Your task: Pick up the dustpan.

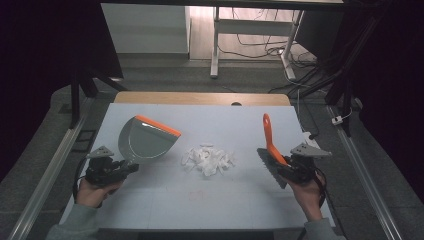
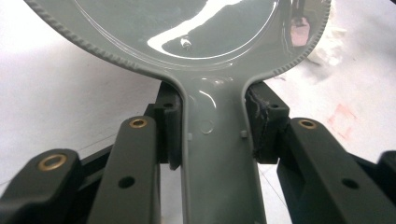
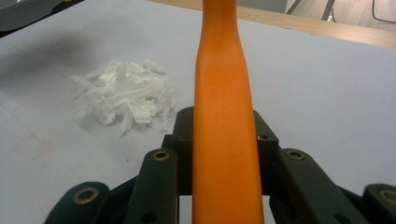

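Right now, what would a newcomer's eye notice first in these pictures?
A heap of white paper scraps lies mid-table. To its left, the left gripper is shut on the handle of a grey dustpan with an orange edge. To its right, the right gripper clamps an orange-handled brush.

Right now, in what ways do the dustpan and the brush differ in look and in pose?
The dustpan is a wide grey scoop with an orange front edge; the brush is narrow, with an orange handle and a grey bristle head. The dustpan lies left of the white scraps, its mouth turned away from the person; the brush is right of them, its handle pointing up and away. The left gripper clamps the dustpan's handle; the right gripper clamps the brush. Both are held.
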`<state>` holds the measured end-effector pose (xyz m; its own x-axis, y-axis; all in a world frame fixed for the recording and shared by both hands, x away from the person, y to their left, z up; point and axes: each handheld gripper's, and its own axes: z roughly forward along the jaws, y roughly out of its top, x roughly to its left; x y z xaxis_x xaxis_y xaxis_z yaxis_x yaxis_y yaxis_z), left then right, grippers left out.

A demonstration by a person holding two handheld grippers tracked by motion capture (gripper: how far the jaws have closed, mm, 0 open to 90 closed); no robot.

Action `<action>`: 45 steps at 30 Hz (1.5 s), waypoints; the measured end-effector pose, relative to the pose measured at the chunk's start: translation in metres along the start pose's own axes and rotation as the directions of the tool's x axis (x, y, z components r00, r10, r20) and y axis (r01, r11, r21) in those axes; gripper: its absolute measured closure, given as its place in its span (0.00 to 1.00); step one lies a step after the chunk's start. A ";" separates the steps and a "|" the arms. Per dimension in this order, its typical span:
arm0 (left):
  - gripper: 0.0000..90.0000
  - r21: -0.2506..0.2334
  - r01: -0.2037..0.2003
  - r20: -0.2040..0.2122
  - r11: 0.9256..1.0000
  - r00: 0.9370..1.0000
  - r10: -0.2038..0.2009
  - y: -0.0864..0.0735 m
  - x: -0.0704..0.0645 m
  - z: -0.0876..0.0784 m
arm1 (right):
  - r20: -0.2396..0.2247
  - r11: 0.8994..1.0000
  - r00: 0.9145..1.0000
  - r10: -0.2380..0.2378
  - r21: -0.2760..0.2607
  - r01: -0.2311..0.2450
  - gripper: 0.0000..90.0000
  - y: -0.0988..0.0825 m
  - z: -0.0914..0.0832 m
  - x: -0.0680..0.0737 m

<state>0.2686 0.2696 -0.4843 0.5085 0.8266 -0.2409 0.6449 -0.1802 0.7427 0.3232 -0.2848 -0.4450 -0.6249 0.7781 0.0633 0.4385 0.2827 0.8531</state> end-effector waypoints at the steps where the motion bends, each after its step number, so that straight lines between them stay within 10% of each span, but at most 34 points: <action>1: 0.68 -0.001 -0.006 0.005 1.000 1.000 0.006 0.000 -0.001 -0.002 | -0.001 1.000 1.000 0.002 -0.002 -0.002 0.78 0.001 0.001 0.001; 10: 0.68 -0.016 -0.089 0.050 0.996 0.995 0.089 0.000 -0.012 -0.014 | -0.018 1.000 0.999 -0.030 -0.007 0.030 0.78 0.007 0.006 0.008; 33: 0.68 0.019 -0.150 0.149 0.989 0.978 0.146 0.000 -0.011 -0.015 | -0.048 0.999 0.998 -0.038 -0.010 0.038 0.78 0.017 0.026 0.015; 45: 0.68 0.074 -0.225 0.211 0.972 0.956 0.205 -0.001 -0.017 -0.011 | -0.052 0.999 0.998 -0.036 -0.023 0.035 0.78 0.025 0.035 0.017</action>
<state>0.2528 0.2622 -0.4741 0.7385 0.6408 -0.2096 0.5543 -0.4001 0.7299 0.3467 -0.2451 -0.4411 -0.6729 0.7374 0.0590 0.4012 0.2968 0.8666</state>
